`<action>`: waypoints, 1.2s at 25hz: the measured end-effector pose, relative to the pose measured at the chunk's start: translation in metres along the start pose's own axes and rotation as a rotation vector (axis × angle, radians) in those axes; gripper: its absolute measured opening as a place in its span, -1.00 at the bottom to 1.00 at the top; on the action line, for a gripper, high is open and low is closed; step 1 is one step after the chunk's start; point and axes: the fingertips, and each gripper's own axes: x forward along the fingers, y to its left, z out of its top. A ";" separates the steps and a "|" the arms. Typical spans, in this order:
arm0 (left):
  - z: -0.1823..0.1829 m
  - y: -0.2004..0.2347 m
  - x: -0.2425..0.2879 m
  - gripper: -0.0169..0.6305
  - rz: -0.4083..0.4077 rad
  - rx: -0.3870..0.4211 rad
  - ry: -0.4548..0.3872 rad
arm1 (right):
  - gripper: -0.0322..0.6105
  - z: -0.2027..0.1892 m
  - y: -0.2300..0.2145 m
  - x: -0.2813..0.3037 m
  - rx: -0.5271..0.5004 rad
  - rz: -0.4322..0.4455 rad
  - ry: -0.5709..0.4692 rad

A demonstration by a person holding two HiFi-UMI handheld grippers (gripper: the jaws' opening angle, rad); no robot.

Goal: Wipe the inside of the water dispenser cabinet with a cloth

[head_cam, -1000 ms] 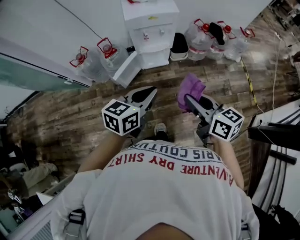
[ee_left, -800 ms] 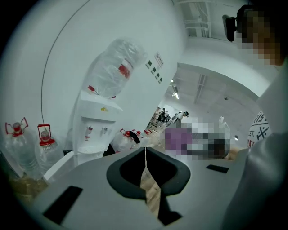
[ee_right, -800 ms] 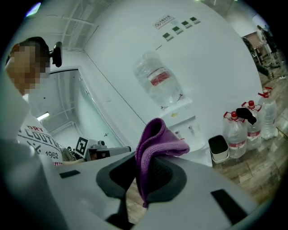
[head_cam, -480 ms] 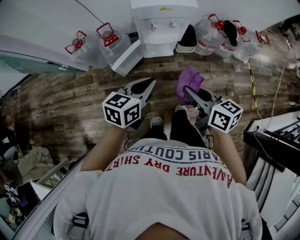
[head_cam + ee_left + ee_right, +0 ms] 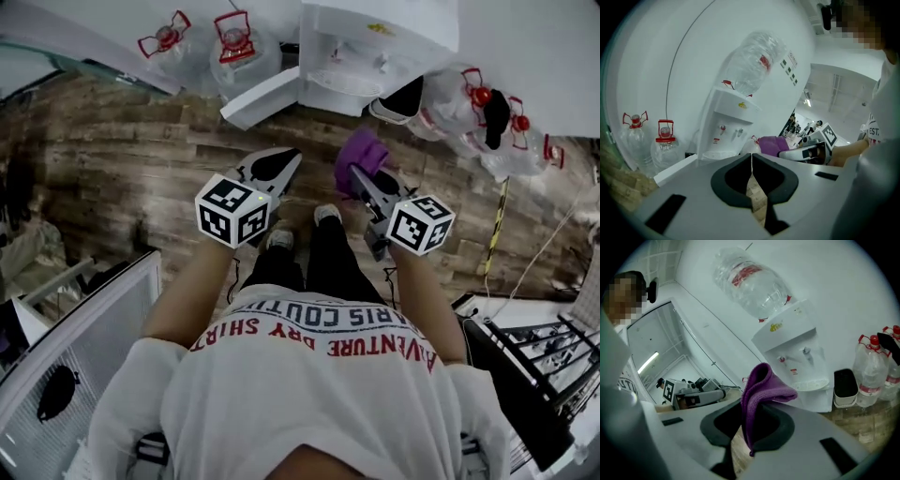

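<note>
Here we stand facing the tall white plastic water dispenser point(image 5: 375, 37), which is set against the white wall and carries a clear upturned water bottle point(image 5: 751, 281) on top. Its white lower cabinet door point(image 5: 262, 97) stands open, swung out to the left above the brown wooden plank floor point(image 5: 131, 169); no view lets us see inside the cabinet. We hold both grippers out in front of us, side by side and pointing toward the dispenser, well short of it. The right gripper point(image 5: 354, 172) has its jaws closed tight on the purple knitted cloth point(image 5: 362, 150). The cloth bunches up in a folded hump above the jaw tips, with a thin tail hanging down between them. It is in the air, apart from the dispenser and in front of its lower part. The left gripper point(image 5: 296, 155) has its jaws pressed together along a thin seam with nothing between them, and we see only floor through the slit beneath. To the left of the dispenser, two clear water jugs with red handles point(image 5: 171, 39) stand by the wall. To its right, a white bin with a black inside point(image 5: 844, 384) sits just beside it. Further right is a cluster of clear jugs with red caps point(image 5: 473, 108).
</note>
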 end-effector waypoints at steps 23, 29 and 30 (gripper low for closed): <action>-0.212 0.216 0.167 -0.86 0.136 0.010 -0.092 | -0.71 -0.135 -0.264 0.237 -0.218 0.036 0.114; -0.230 0.275 0.207 -0.86 0.143 0.055 -0.114 | -0.71 -0.135 -0.313 0.301 -0.288 0.049 0.056; -0.227 0.282 0.211 -0.86 0.144 0.062 -0.122 | -0.71 -0.133 -0.319 0.309 -0.295 0.052 0.046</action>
